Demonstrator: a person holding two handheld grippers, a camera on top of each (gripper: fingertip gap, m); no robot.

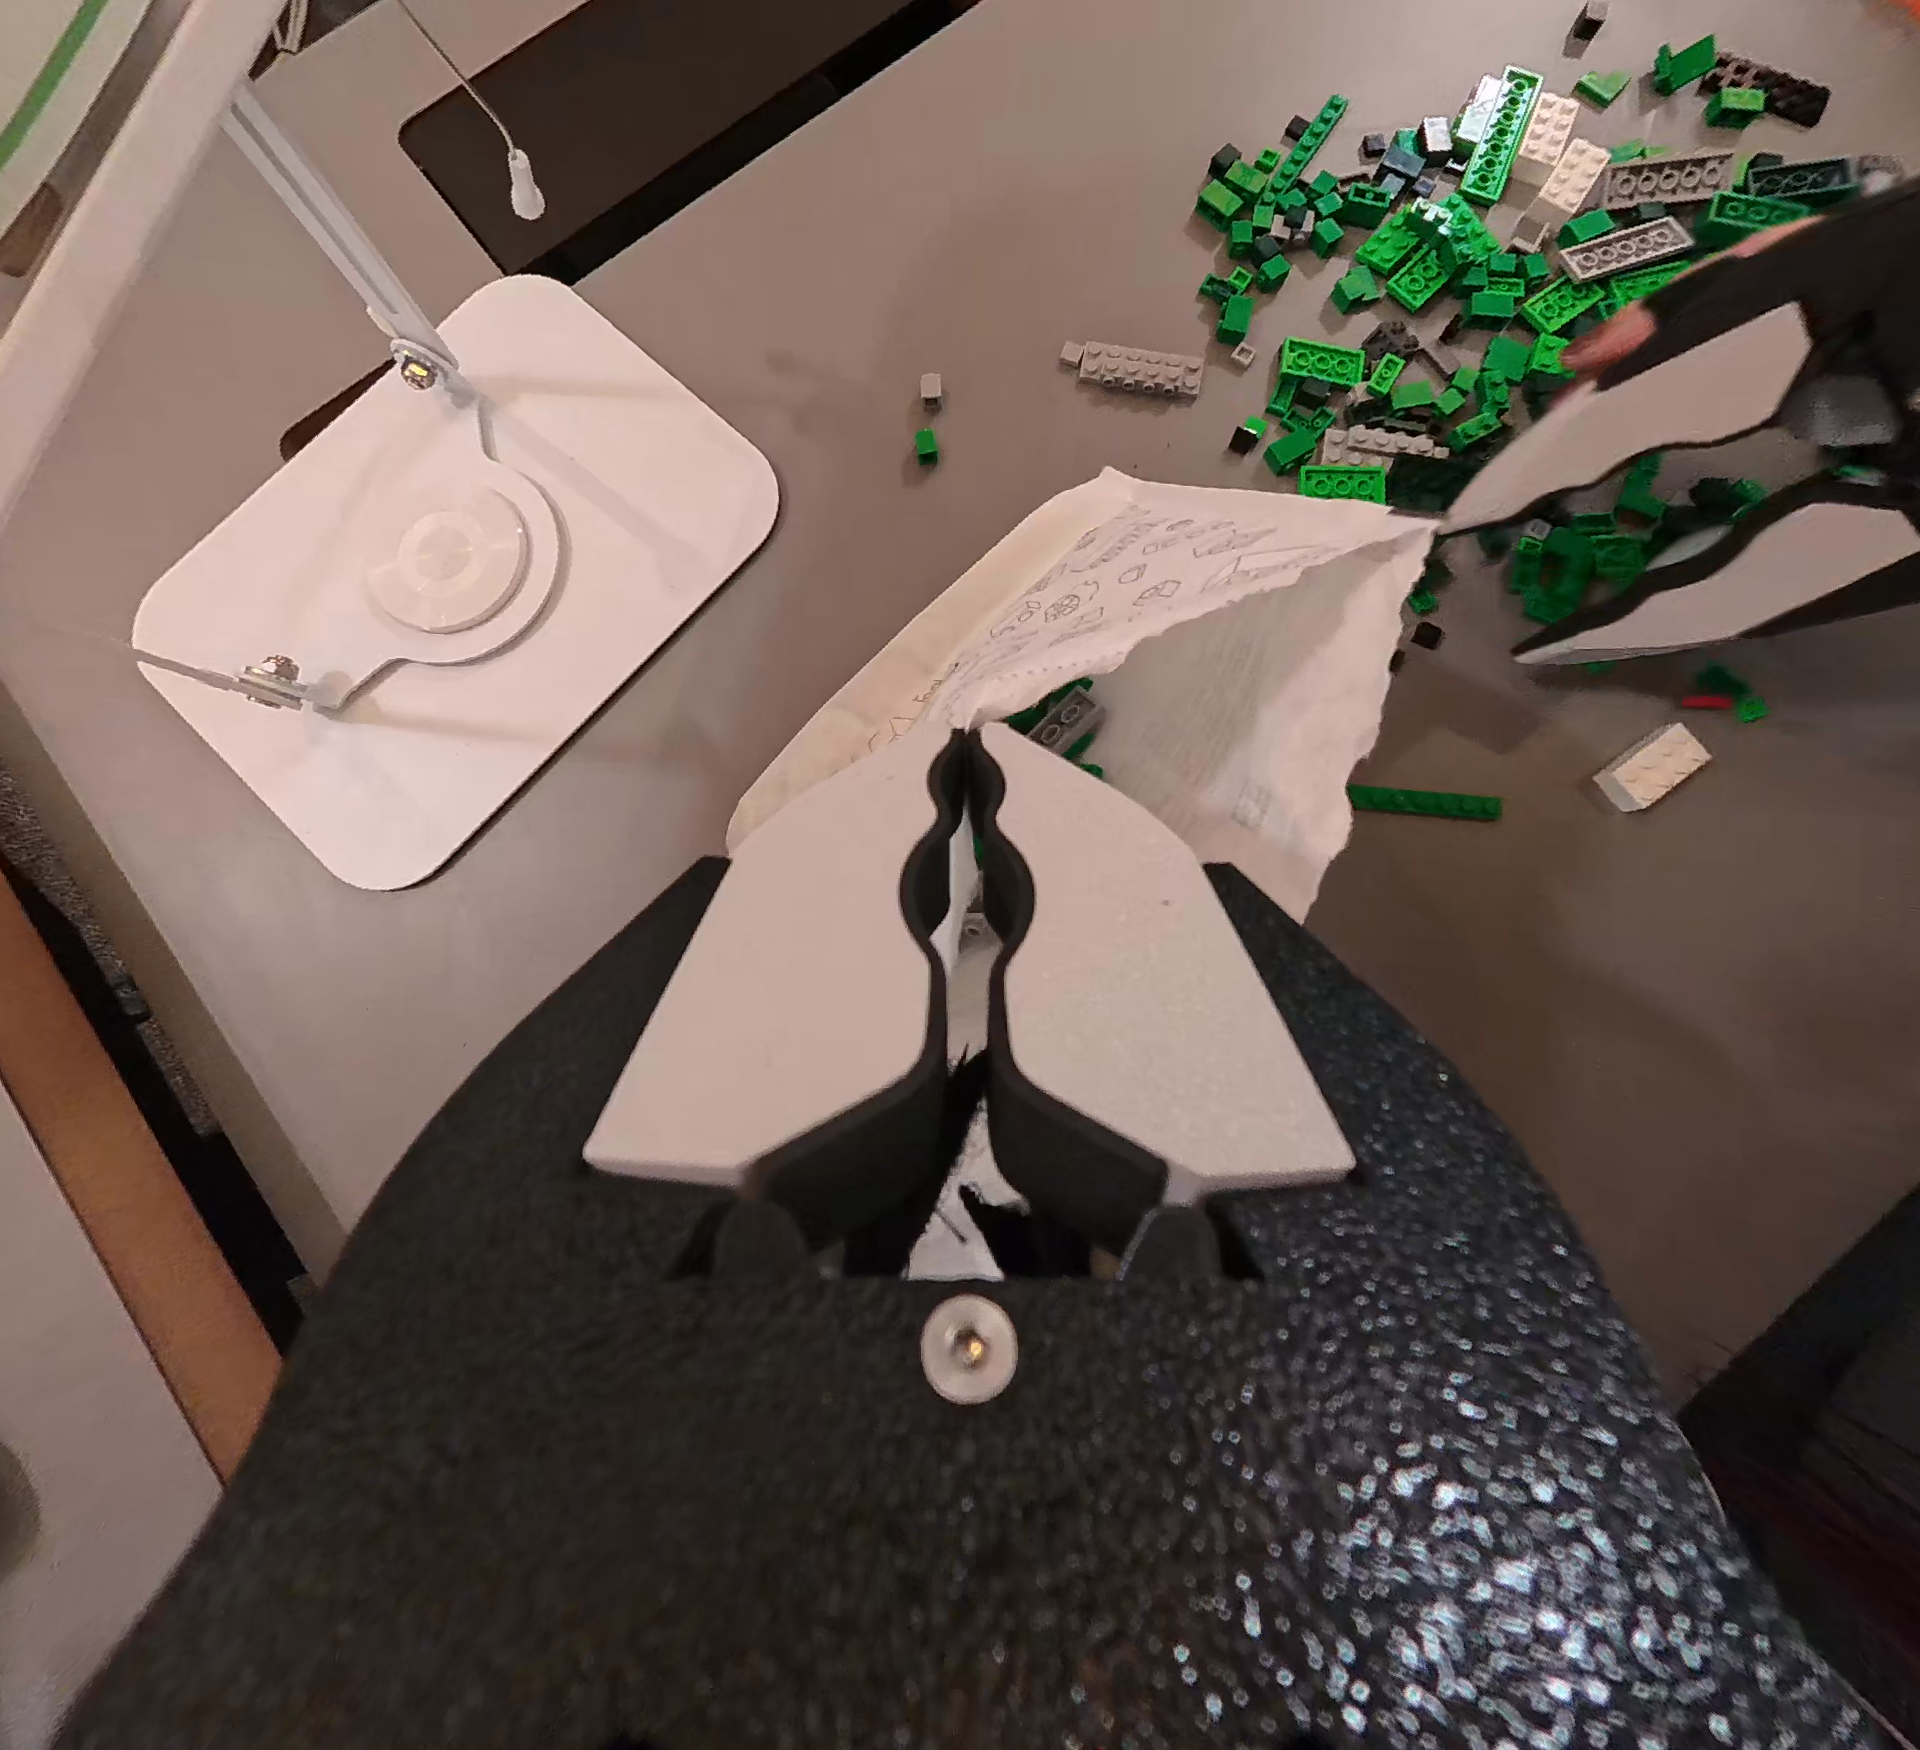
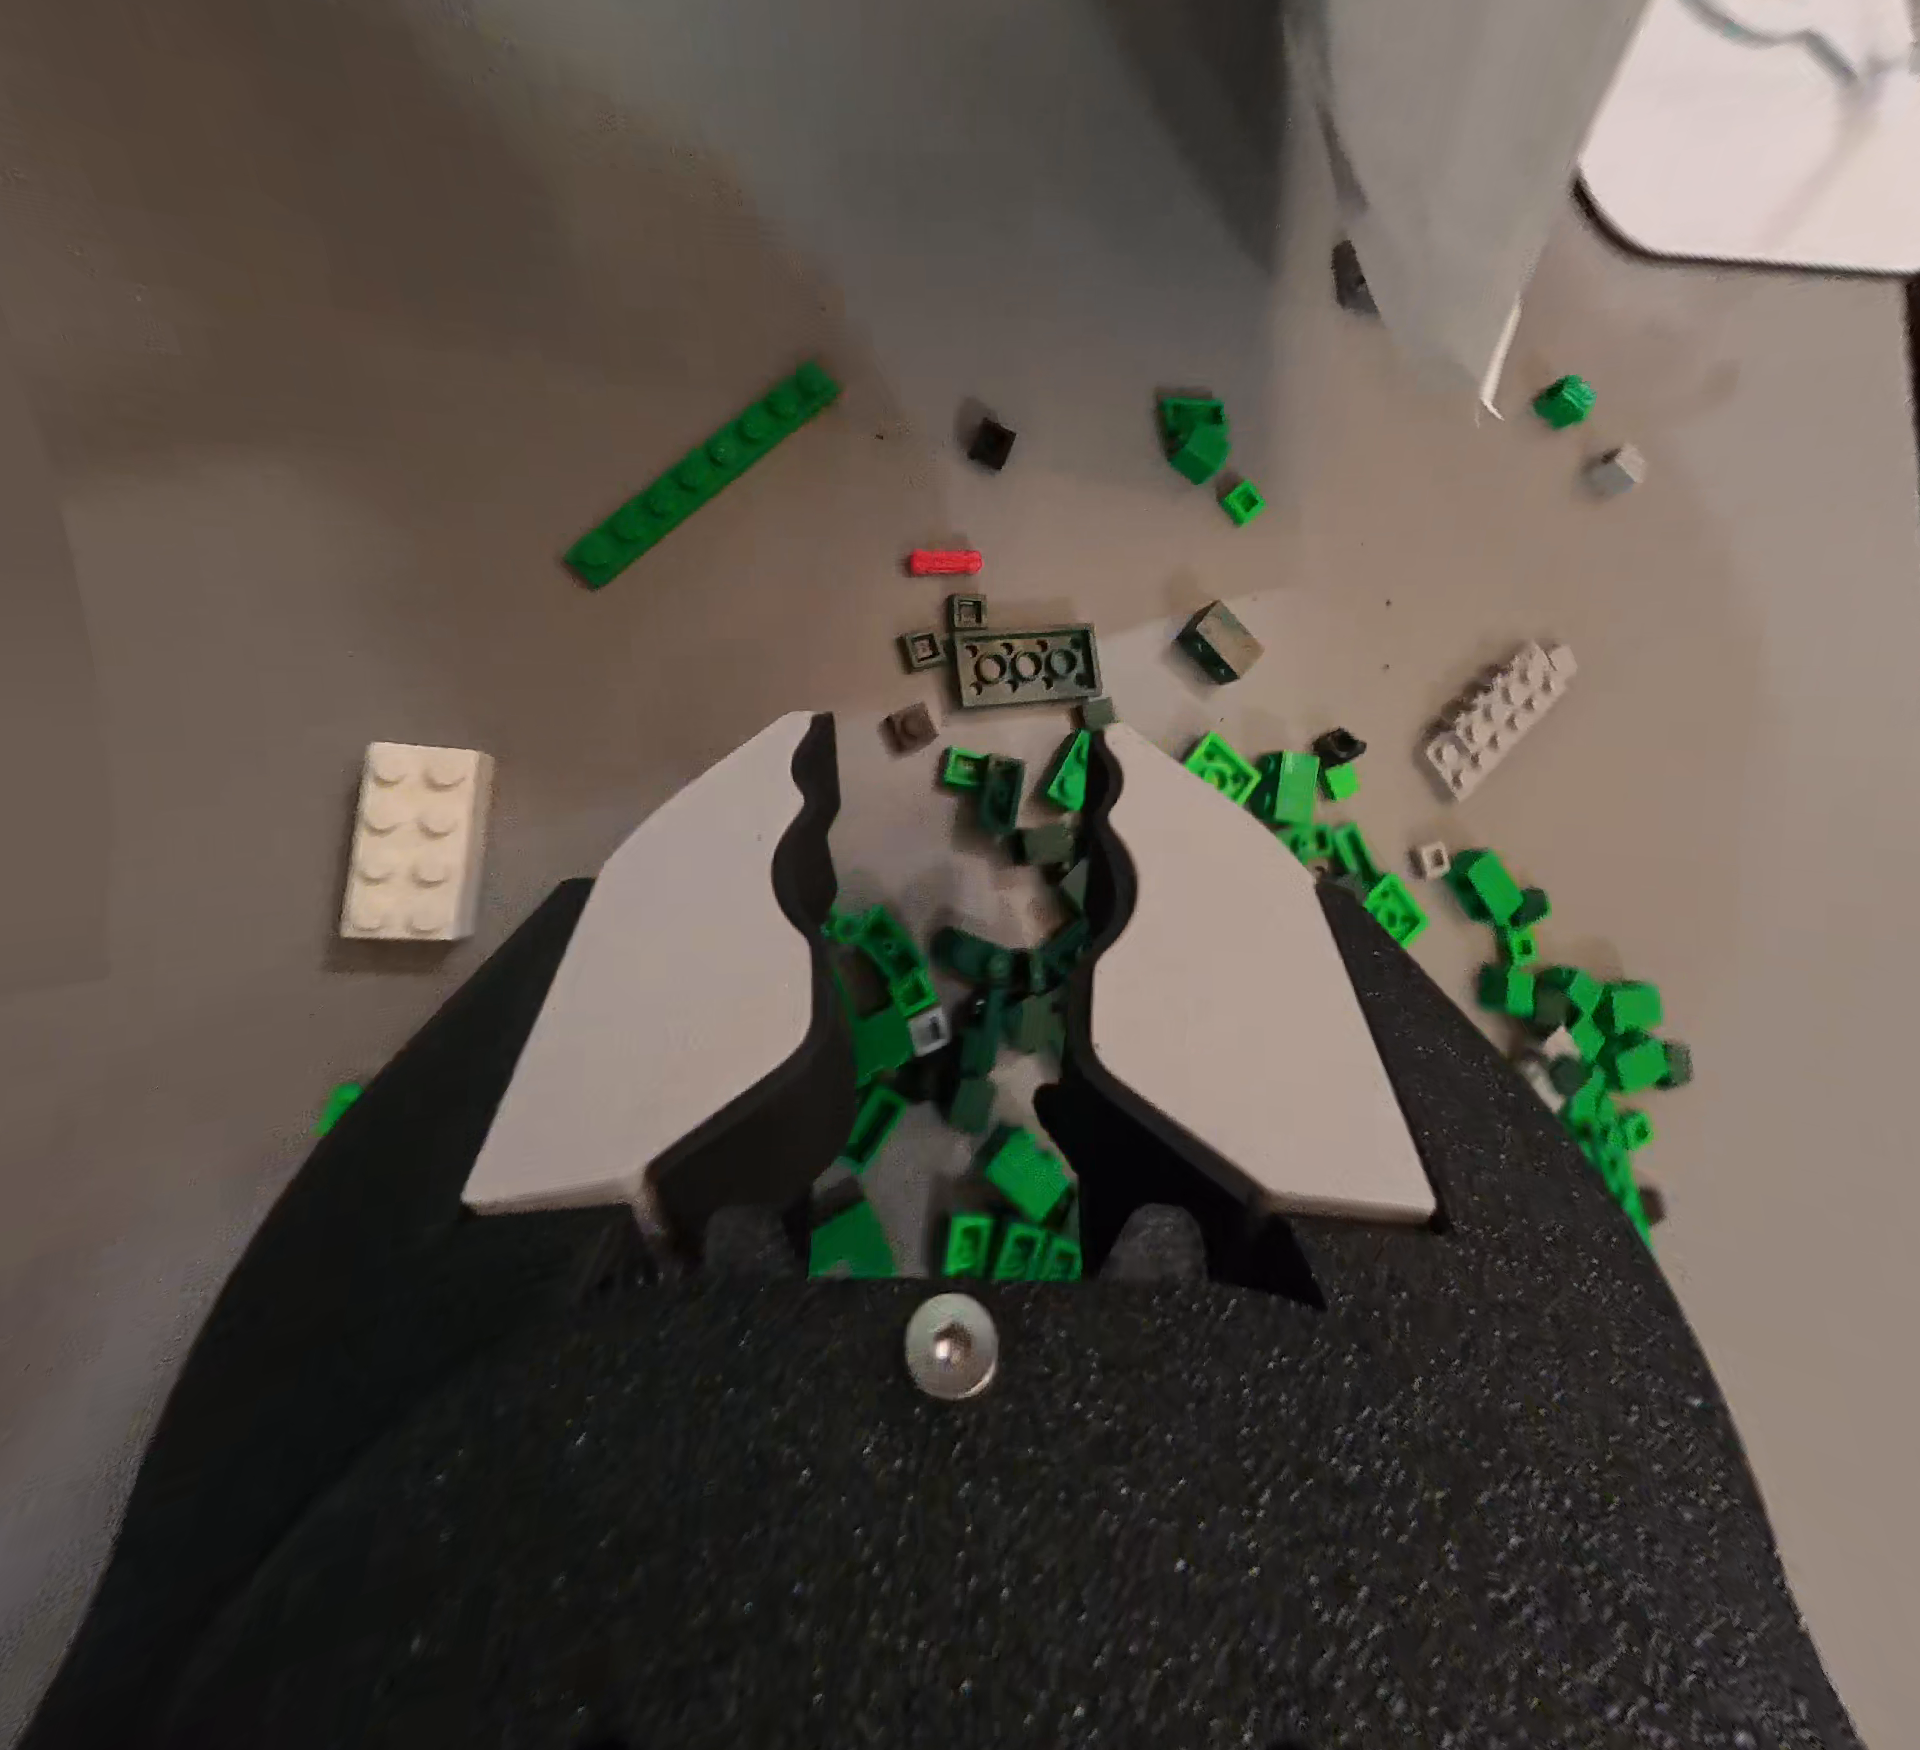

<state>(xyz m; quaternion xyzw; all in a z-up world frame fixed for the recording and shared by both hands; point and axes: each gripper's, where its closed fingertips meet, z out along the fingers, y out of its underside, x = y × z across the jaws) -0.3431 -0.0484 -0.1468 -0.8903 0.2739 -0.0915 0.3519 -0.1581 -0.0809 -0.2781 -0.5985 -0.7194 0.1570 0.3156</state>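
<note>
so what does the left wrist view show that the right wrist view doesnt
Only the left wrist view: the left gripper shut on a torn white paper bag, and the right gripper from outside, over the brick pile.
Only the right wrist view: bricks seen between the open right gripper fingers, and a dark green plate.
Both: a white brick, a long green strip, the lamp base.
</note>
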